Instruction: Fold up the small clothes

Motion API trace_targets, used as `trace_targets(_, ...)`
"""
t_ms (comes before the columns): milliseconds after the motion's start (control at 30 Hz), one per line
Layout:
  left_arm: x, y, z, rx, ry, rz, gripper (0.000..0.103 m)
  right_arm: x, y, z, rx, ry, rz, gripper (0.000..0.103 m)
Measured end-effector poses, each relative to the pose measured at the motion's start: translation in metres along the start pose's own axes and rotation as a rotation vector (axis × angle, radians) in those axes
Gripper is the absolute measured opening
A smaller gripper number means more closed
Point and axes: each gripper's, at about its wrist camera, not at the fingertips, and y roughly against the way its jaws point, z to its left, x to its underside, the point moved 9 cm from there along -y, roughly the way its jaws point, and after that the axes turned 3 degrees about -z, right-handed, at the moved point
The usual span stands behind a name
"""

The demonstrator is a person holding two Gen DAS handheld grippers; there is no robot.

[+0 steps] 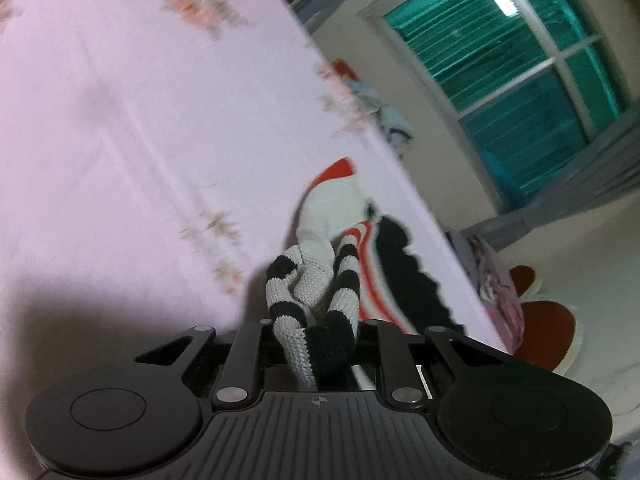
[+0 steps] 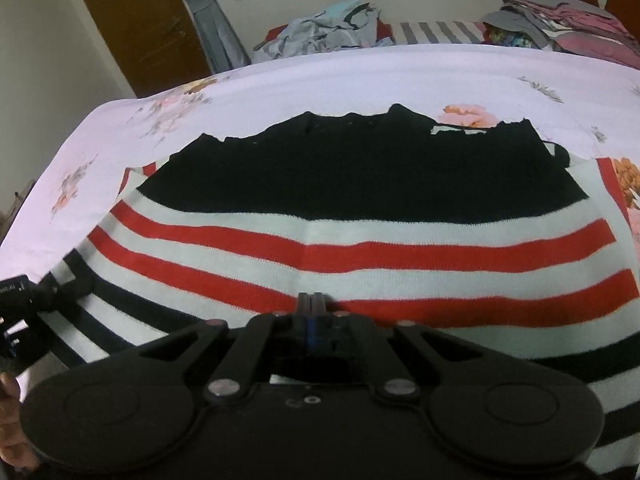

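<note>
A small knitted sweater (image 2: 360, 236) with black, white and red stripes lies spread on the pink floral bed sheet (image 2: 360, 76). My right gripper (image 2: 312, 300) is shut, its fingertips pressed on the sweater's lower red stripe, with no fabric visibly between them. My left gripper (image 1: 320, 332) is shut on the sweater's black and white striped sleeve (image 1: 316, 300) and holds it bunched above the bed; the rest of the sweater (image 1: 372, 248) trails away behind it. The left gripper also shows at the left edge of the right wrist view (image 2: 24, 296).
Loose clothes (image 2: 324, 32) lie heaped beyond the bed's far edge. A stack of folded clothes (image 2: 560, 28) sits at the far right. A window (image 1: 520, 80) and a brown door (image 2: 136, 24) lie behind. The bed's edge (image 1: 400, 152) runs diagonally in the left wrist view.
</note>
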Motion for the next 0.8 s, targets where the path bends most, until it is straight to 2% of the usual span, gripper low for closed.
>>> trace_targets(133,-0.003,0.011,-0.043,0.019,-0.092,-0.029,0.017,-0.005,0.006,-0.006,-0.057,-0.024,-0.005,0.000)
trace_targets(167,-0.003,0.014,-0.056,0.025,-0.113,-0.036,0.017,-0.007,0.013,-0.011,-0.080,-0.041,-0.025,0.005)
trace_targets(267,0.004,0.026,-0.103,0.059,-0.203,-0.043,0.017,-0.013,0.037,-0.033,-0.118,-0.092,-0.087,0.005)
trace_targets(367,0.027,0.025,-0.158,0.073,-0.338,-0.024,0.017,-0.023,0.068,-0.071,-0.119,-0.145,-0.157,0.006)
trace_targets(500,0.086,0.006,-0.219,0.050,-0.542,0.075,0.017,-0.029,0.107,-0.134,-0.118,-0.262,-0.224,0.006)
trace_targets(600,0.158,-0.031,-0.235,-0.048,-0.704,0.254,0.018,-0.022,0.126,-0.172,-0.129,-0.347,-0.231,0.007)
trace_targets(667,0.196,-0.053,-0.228,-0.118,-0.768,0.340,0.030,-0.012,0.132,-0.186,-0.174,-0.394,-0.207,0.007)
trace_targets(700,0.203,-0.051,-0.234,-0.119,-0.806,0.307,0.037,-0.008,0.133,-0.189,-0.197,-0.409,-0.192,0.009)
trace_targets(733,0.205,-0.047,-0.241,-0.094,-0.799,0.308,0.053,-0.004,0.136,-0.192,-0.223,-0.420,-0.175,0.015)
trace_targets(767,0.207,-0.039,-0.248,-0.055,-0.774,0.320,0.059,-0.001,0.138,-0.193,-0.245,-0.426,-0.159,0.022)
trace_targets(800,0.205,-0.031,-0.255,-0.029,-0.752,0.322,0.059,0.001,0.141,-0.194,-0.263,-0.426,-0.155,0.026)
